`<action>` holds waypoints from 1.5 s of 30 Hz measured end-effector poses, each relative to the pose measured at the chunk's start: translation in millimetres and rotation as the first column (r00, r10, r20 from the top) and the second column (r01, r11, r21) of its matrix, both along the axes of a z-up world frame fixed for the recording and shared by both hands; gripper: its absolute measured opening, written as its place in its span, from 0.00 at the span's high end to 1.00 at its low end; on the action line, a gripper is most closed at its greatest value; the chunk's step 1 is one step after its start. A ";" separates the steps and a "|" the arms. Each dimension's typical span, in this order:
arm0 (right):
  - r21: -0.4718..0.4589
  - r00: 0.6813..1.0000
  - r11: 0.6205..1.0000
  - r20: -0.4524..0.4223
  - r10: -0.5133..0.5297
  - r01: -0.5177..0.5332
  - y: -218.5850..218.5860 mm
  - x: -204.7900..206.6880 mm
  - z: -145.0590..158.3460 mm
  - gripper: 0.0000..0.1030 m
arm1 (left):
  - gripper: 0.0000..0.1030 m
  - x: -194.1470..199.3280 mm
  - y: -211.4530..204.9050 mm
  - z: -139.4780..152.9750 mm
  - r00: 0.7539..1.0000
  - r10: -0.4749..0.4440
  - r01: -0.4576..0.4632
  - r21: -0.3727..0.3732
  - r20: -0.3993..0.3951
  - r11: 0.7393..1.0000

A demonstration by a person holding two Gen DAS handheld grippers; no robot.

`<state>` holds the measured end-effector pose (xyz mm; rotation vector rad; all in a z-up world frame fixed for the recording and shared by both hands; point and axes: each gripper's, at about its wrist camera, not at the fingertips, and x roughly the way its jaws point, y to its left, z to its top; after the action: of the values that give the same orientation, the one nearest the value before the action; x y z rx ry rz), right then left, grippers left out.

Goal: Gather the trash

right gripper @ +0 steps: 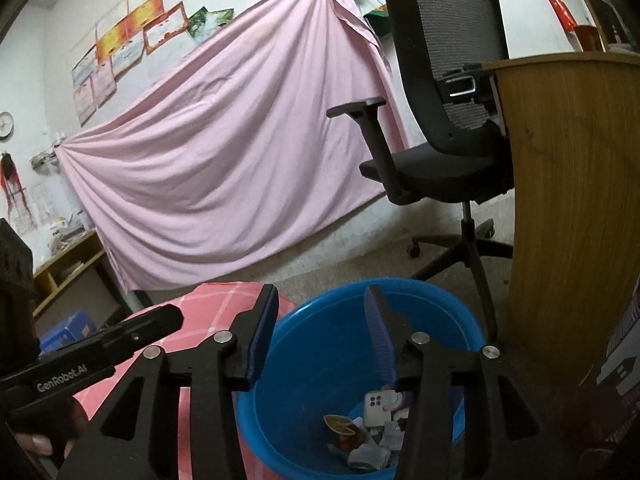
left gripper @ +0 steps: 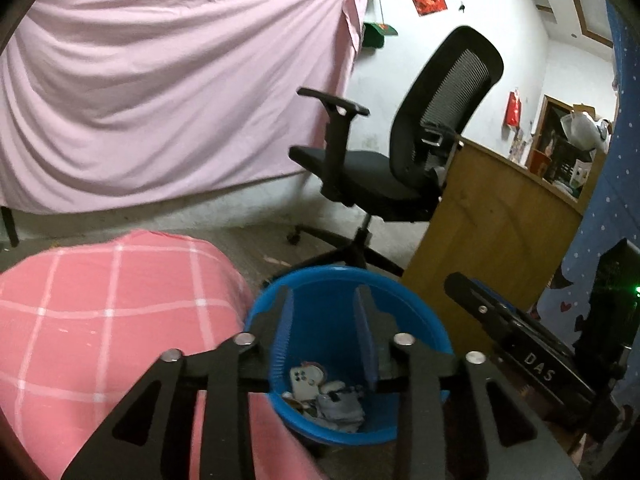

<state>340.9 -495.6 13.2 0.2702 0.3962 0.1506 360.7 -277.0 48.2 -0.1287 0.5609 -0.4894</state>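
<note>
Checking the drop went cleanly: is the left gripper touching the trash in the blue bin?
Apart. The left wrist view shows the left gripper open and empty above the blue bin, trash down at its bottom.

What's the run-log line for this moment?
left gripper: open, empty, over bin | right gripper: open, empty, over bin | trash: at bin bottom | pink cushion: left of bin

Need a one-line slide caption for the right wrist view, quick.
Right gripper open and empty above the blue bin, scraps of trash at its bottom.
</note>
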 end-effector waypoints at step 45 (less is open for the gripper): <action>-0.140 0.965 0.983 0.247 -0.085 0.122 104.7 -248.7 29.2 0.00 | 0.02 -264.3 154.0 1.3 0.937 0.233 -0.246 0.018 0.261 0.969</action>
<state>92.3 -390.9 42.5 0.1172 0.1516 0.0478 96.4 -123.0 49.5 -0.0820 0.2963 -0.2480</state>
